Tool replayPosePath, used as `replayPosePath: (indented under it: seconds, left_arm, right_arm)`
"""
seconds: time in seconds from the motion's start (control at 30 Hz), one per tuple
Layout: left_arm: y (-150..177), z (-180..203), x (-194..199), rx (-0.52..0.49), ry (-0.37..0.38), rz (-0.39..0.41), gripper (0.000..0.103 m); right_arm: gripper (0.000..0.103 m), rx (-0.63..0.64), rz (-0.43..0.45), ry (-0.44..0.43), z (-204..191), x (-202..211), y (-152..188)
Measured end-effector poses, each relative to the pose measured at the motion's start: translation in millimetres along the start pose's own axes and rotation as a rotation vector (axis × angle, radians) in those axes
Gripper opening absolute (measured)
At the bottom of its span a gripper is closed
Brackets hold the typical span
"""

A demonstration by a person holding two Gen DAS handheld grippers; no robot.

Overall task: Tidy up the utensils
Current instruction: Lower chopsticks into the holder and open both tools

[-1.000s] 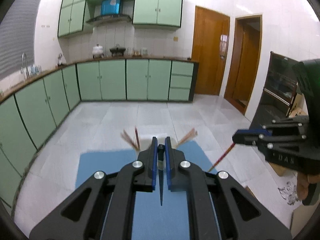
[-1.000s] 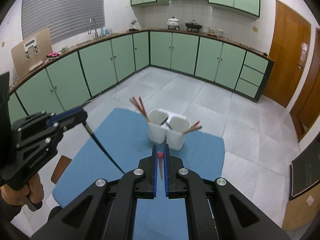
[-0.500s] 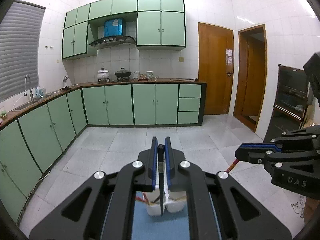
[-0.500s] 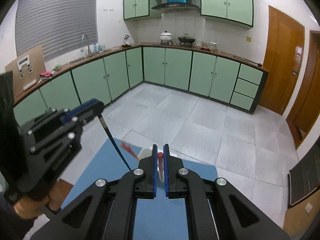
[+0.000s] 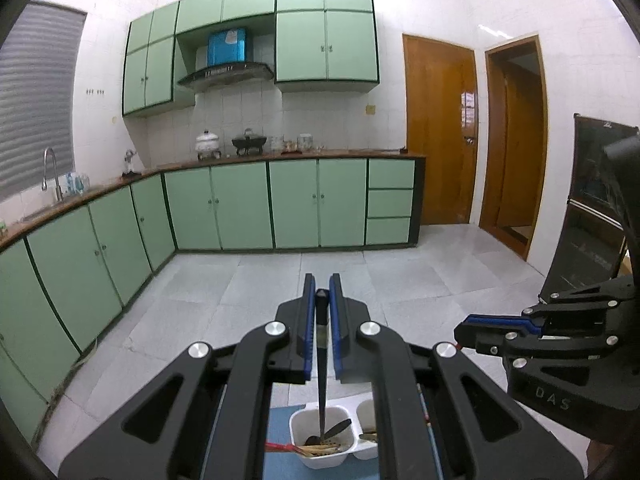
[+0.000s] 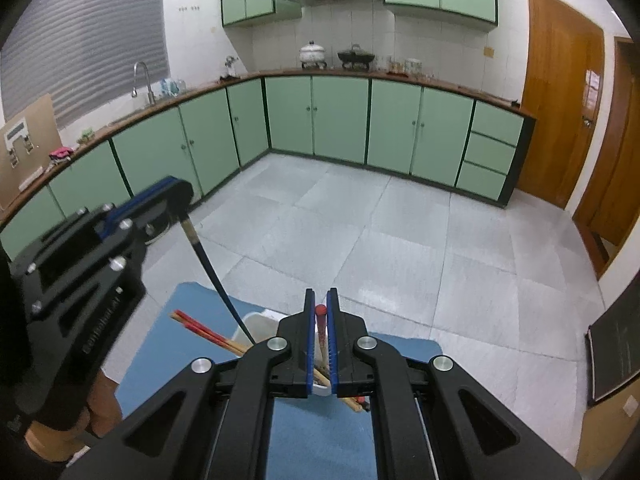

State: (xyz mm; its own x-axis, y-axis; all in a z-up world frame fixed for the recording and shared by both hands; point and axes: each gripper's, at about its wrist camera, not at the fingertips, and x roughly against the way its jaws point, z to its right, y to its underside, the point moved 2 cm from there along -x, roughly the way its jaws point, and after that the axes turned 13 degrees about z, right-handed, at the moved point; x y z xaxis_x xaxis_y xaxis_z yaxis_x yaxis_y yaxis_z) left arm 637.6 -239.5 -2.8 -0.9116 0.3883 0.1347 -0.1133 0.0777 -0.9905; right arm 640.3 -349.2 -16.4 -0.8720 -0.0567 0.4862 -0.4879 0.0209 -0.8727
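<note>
Green kitchen cabinets [image 5: 240,204] fill the background. Both hands have travelled over the white utensil holder [image 5: 323,436]: left hand-held gripper [image 5: 321,308] clamps a dark chopstick [image 5: 322,396] dipping inside, right hand-held gripper [image 6: 319,316] clamps a red-tipped chopstick [image 6: 320,311]; release looks near.

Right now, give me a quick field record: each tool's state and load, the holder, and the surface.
left tool: shut on a dark chopstick, which hangs down, tip inside the holder's left cup
right tool: shut on a red-tipped chopstick, pointing down over the holder
holder: white, two cups side by side; left cup already has red-ended chopsticks leaning out
surface: blue mat under the holder
release: neither chopstick let go yet
</note>
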Motion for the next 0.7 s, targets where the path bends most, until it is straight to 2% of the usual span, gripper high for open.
replayPosePath:
  seconds: [0.2,0.27,0.3,0.33,0.4,0.6,0.7]
  left_arm:
    - [38.6,-13.4,-15.6,0.019,-0.017,-0.066,0.008]
    - [42.3,-18.5,-14.2,0.022,-0.024,-0.073,0.019]
    - [42.9,-20.4,-12.2,0.022,-0.031,-0.07,0.028]
    - [42.2,-23.2,-8.5,0.024,-0.036,-0.066,0.031]
    - [38.0,-27.2,-3.2,0.022,-0.038,-0.065,0.032]
    - [22.4,-40.1,24.3,0.054,-0.051,-0.045,0.044]
    - [17.9,-43.6,42.1,0.049,-0.064,-0.048,0.051]
  right_arm:
    - [0.008,-0.019,-0.04,-0.004,1.3,-23.2,24.1]
    - [0.014,-0.014,-0.037,0.002,0.8,-23.0,27.8]
    - [0.018,-0.016,-0.034,0.005,1.4,-23.1,27.5]
    - [0.019,-0.021,-0.031,0.004,1.8,-21.8,27.8]
    - [0.019,-0.023,-0.02,0.009,1.5,-16.4,27.1]
    - [0.023,-0.044,0.029,0.026,5.1,10.2,19.5]
    - [0.033,-0.062,0.058,0.034,6.7,29.5,16.4]
